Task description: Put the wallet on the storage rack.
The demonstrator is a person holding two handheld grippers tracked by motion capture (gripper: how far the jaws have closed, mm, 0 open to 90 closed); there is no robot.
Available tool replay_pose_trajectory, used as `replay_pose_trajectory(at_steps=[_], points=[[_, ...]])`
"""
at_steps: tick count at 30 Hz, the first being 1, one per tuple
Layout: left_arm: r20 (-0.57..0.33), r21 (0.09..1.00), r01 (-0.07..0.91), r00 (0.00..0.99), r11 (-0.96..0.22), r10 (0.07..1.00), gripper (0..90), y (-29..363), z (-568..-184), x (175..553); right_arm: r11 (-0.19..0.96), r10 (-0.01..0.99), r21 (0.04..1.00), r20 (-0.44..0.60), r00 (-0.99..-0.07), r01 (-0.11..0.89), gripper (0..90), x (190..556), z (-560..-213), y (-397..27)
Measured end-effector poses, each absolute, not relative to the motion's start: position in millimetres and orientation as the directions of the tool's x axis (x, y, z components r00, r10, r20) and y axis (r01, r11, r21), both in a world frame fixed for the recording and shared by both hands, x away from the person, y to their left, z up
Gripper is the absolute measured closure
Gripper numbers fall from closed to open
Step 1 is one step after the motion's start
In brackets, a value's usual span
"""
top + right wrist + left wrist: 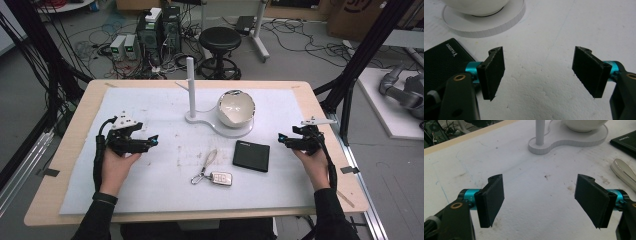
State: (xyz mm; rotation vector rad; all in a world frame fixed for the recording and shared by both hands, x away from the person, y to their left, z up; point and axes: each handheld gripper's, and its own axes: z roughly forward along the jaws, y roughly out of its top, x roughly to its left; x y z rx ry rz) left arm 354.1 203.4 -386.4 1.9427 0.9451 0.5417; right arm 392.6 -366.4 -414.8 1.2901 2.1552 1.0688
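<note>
My left gripper (pixel 150 141) rests on the white mat at the left, held by a hand, jaws wide open with nothing between them (pixel 540 202). My right gripper (pixel 283 139) sits at the right side, also open and empty (pixel 539 75). Between them lie a car key fob (pixel 221 178) on a ring with a strap (pixel 208 161) and a black wallet (pixel 251 155). The wallet (pixel 441 60) is left of the right gripper's jaws. A white bowl (pixel 236 108) sits on a white stand base (pixel 202 121) with an upright post (pixel 190 85).
The white mat (pixel 165 190) covers a wooden table (pixel 70 145). Beyond the far edge stand a black stool (pixel 220 42), computer boxes (pixel 160 30) and cables on the floor. Black frame legs (pixel 370 45) rise at the right.
</note>
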Motion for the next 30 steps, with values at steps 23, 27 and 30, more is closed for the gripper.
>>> replay_pose_trajectory(at_steps=[23, 27, 30], points=[[-0.067, 0.875, 0.401, 0.653, -0.27, 0.754, 24.2, 172, -383, 346, 0.268, 0.884, 0.786, 0.029, -0.466, 0.557, 27.3, 394, -416, -370], [-0.073, 0.87, 0.405, 0.672, -0.282, 0.737, 24.8, 161, -384, 344, 0.269, 0.885, 0.784, 0.028, -0.465, 0.559, 27.3, 395, -417, -370], [-0.071, 0.864, 0.405, 0.686, -0.299, 0.724, 24.9, 155, -386, 344, 0.269, 0.885, 0.782, 0.03, -0.465, 0.562, 27.5, 394, -417, -370]])
